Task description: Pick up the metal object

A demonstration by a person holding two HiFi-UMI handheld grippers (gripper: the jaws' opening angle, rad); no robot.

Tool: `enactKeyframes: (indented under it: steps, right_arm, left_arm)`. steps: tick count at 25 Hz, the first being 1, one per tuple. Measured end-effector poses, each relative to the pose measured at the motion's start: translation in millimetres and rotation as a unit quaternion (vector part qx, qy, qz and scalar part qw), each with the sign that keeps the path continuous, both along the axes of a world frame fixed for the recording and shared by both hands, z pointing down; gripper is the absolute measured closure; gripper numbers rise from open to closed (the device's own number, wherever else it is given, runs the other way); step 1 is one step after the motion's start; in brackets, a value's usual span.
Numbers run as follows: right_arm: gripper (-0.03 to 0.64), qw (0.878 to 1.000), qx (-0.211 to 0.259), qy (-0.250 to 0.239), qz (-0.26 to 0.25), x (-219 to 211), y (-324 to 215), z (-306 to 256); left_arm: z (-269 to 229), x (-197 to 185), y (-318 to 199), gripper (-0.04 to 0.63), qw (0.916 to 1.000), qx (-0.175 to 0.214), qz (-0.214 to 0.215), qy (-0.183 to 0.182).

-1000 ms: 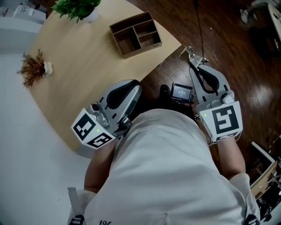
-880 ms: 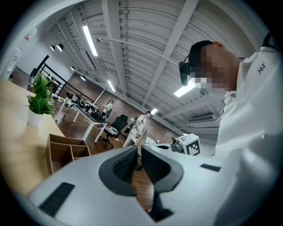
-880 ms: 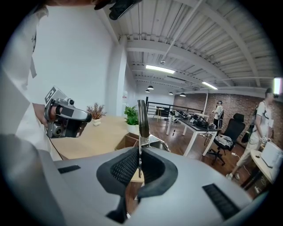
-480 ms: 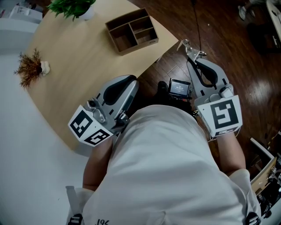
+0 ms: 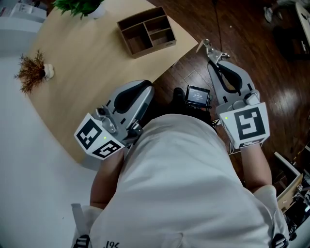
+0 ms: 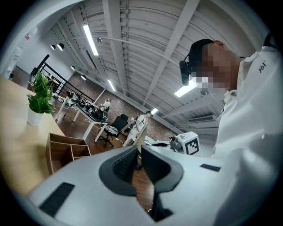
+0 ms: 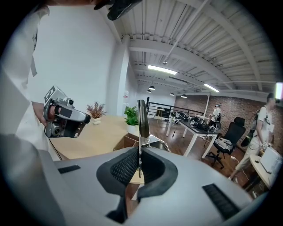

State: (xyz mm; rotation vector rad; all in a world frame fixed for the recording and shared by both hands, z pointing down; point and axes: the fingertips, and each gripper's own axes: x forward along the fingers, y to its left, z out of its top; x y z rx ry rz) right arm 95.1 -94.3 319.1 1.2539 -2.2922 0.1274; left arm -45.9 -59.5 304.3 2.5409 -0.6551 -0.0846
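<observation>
1. While the person in the white shirt [image 5: 179,184] stands at the near corner of the table [image 5: 87,72], the right claw [image 7: 140,152] is clenched on the metal object [image 7: 142,115]. Its dark ribbed pads press against both flat sides of the thin piece.
2. Seen along that claw, the metal object rises edge-on out of the pads as a narrow, shiny strip. A curved bit of bright metal shows just behind it to the right.
3. In the head view, the metal object sticks out past the claw's tip above the dark wooden floor [image 5: 252,43]. It is clear of the table and just off its right corner.
4. The left claw [image 6: 139,150] is clenched on nothing, with its pads meeting at the tips. Only floor shows through the gap below them.
5. In the head view, the left claw sits low at the person's left side, by the table's near edge and well apart from the right one.
6. A wooden box [image 5: 145,30] with several compartments stands on the table near that right corner.
7. A green plant [image 5: 77,6] in a white pot stands at the far edge of the table. A dried brown plant [image 5: 30,73] in a small pot stands near the left edge, well apart from the box.
8. A small device with a lit screen [image 5: 197,97] shows between the two claws, just in front of the shirt.
9. Each claw's cube with square markers faces up toward the head camera.
</observation>
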Motion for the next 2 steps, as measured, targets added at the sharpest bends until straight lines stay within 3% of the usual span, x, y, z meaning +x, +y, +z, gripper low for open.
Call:
enactKeyframes:
  steps: [2]
  right_arm:
    - [0.612, 1.0, 0.002, 0.001, -0.002, -1.3, -0.8, -0.3]
  left_arm:
    - [0.3, -0.9, -0.2, 0.591, 1.0, 0.0, 0.0, 0.0]
